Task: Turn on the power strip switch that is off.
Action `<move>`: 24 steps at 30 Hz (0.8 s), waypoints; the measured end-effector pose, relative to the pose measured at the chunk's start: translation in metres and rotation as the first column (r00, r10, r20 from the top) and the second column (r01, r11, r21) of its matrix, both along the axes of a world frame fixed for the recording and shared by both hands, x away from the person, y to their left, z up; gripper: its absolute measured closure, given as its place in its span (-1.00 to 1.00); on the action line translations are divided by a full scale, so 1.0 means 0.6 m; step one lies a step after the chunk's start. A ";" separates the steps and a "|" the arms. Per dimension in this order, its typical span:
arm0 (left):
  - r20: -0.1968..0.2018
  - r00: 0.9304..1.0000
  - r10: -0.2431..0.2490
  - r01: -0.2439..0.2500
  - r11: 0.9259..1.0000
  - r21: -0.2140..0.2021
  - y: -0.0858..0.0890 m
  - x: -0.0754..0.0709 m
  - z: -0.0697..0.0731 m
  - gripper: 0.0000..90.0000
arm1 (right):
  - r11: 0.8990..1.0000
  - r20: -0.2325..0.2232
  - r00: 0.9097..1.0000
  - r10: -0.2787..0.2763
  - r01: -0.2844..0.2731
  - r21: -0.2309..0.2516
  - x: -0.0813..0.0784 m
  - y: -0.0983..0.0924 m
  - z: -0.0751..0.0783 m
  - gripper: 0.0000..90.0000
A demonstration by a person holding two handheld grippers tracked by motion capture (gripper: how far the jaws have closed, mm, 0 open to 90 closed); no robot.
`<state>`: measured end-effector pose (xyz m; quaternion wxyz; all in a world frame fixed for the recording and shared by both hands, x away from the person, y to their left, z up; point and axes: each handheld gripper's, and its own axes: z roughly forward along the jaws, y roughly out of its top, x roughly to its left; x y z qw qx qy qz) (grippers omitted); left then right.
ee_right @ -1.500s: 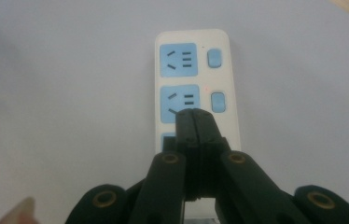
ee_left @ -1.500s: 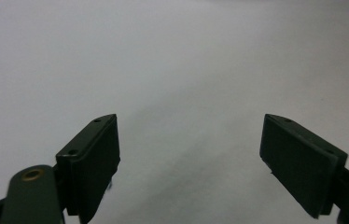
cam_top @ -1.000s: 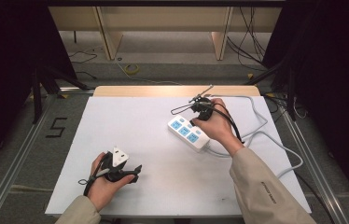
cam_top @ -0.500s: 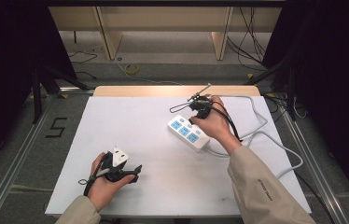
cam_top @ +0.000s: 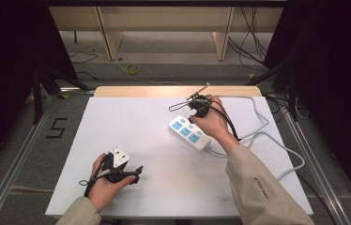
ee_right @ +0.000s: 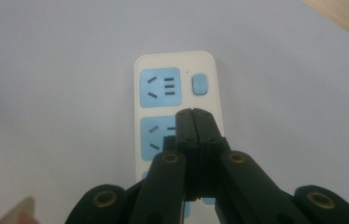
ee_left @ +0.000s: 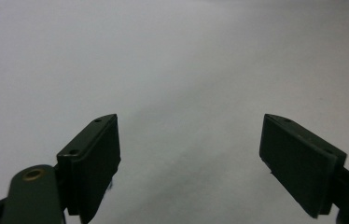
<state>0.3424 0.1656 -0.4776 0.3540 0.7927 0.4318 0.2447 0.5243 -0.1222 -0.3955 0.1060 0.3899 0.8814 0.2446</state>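
A white power strip (cam_top: 190,133) with blue sockets lies slantwise on the white table (cam_top: 131,122), right of the middle. My right gripper (cam_top: 194,117) is held over its far end, pointing down at it. In the right gripper view the jaws are pressed together with nothing between them, and the right gripper (ee_right: 193,113) tips hover over the second socket of the power strip (ee_right: 172,84), below the blue switch (ee_right: 200,84). My left gripper (cam_top: 135,173) rests in the hand at the front left. In the left gripper view the left gripper (ee_left: 189,135) is open over bare table.
The strip's white cable (cam_top: 267,136) loops over the right side of the table and off its edge. A wooden strip (cam_top: 164,91) runs along the far edge. Cables lie on the floor beyond, and a "5" mark (cam_top: 57,127) is on the floor at left.
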 end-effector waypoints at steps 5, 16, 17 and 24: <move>0.002 1.000 -0.002 0.002 1.000 0.000 0.000 0.000 0.000 -0.55 | 1.000 0.004 1.000 0.003 -0.003 -0.005 0.005 0.006 -0.001 1.00; 0.002 1.000 -0.004 0.004 1.000 0.000 0.000 0.000 0.000 -0.55 | 1.000 -0.002 1.000 -0.004 0.004 -0.010 0.014 0.014 -0.011 1.00; 0.002 1.000 -0.004 0.004 1.000 0.000 0.000 0.000 0.000 -0.55 | 1.000 -0.004 1.000 -0.001 0.001 -0.011 0.015 0.015 -0.013 1.00; 0.001 1.000 -0.002 0.002 1.000 -0.002 0.000 0.000 -0.001 -0.55 | 1.000 -0.006 1.000 -0.006 0.006 -0.009 0.020 0.018 -0.021 1.00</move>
